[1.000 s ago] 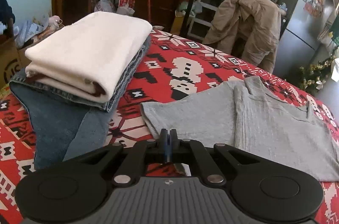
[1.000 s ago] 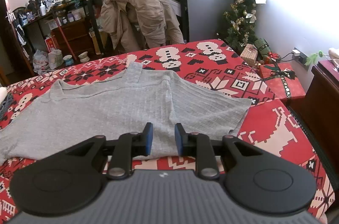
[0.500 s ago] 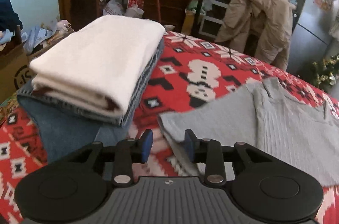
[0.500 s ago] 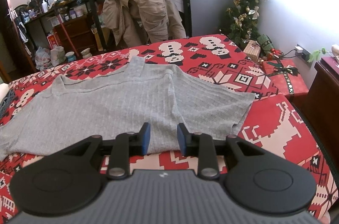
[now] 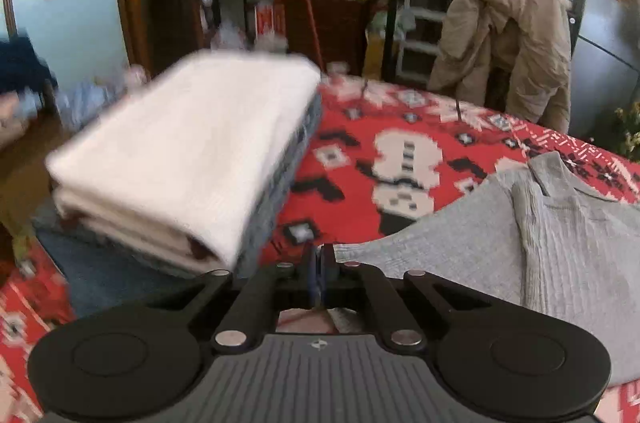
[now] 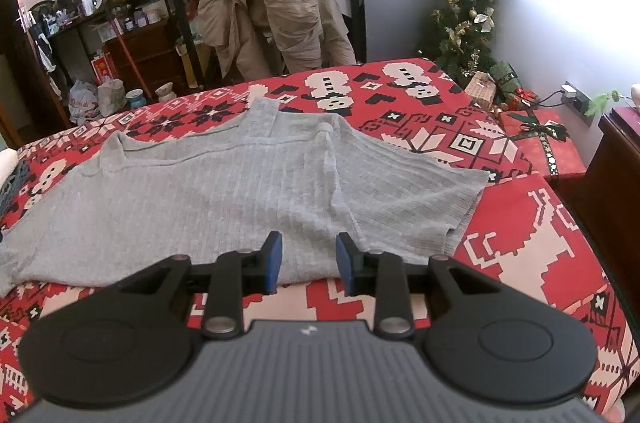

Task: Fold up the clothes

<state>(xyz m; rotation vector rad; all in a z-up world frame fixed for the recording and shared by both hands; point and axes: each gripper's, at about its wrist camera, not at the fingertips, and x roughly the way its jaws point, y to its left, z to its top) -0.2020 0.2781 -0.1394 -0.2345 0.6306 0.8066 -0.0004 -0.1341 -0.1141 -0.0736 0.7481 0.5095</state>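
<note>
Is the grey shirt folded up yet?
Not yet. The grey shirt lies spread flat on the red blanket, with only one side partly turned in.
</note>
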